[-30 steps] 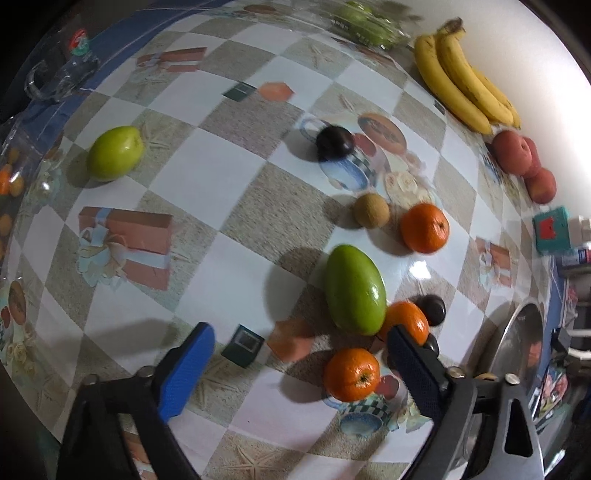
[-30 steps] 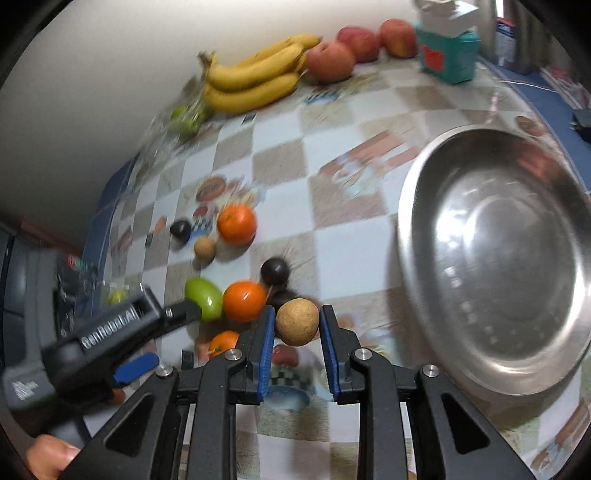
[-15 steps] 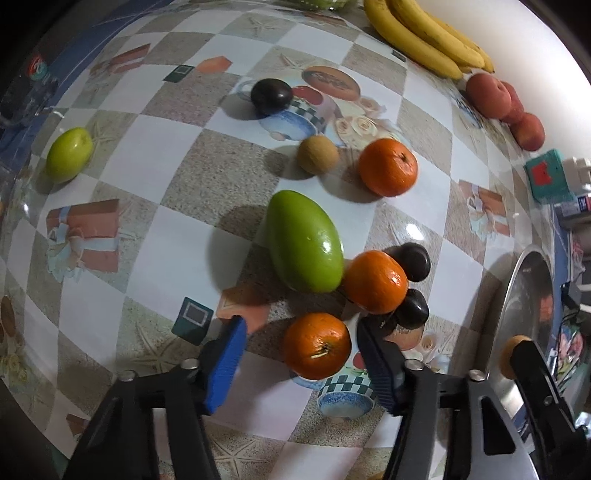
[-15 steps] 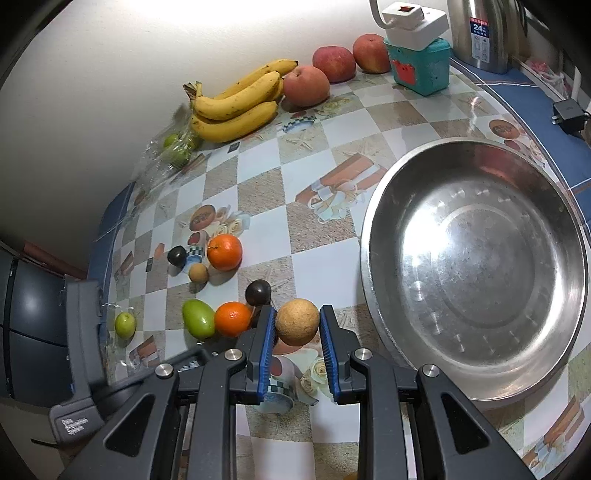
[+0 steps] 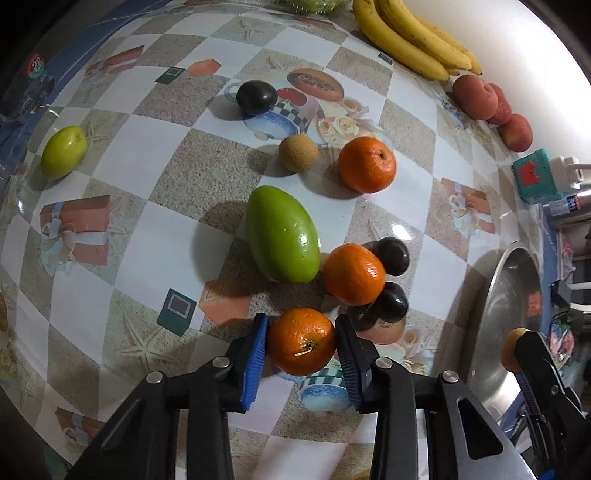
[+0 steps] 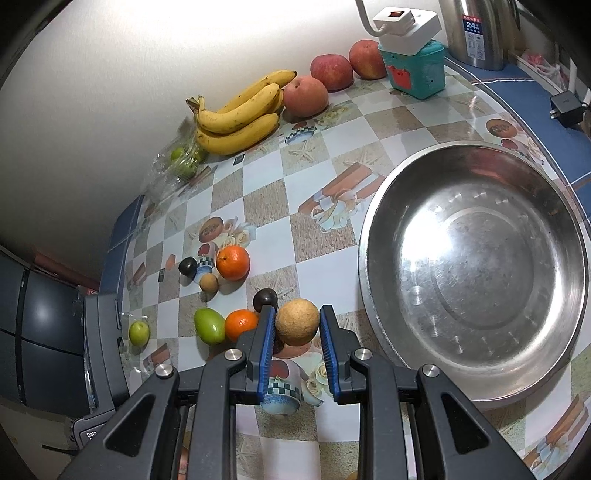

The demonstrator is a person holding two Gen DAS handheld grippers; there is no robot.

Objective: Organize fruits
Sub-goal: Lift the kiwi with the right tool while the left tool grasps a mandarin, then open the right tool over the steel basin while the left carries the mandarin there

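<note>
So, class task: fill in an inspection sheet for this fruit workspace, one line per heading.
Surface: table, checked patterned cloth.
Job's things: steel bowl, nothing in it; bananas, apples by the wall; mango, oranges, dark fruits and a lime scattered.
Clutter: teal box, kettle, plastic bag.
Grippers: left tool closing around an orange; right tool shut on a brown fruit.
Cables: charger with lead.
Surroundings: white wall.
</note>
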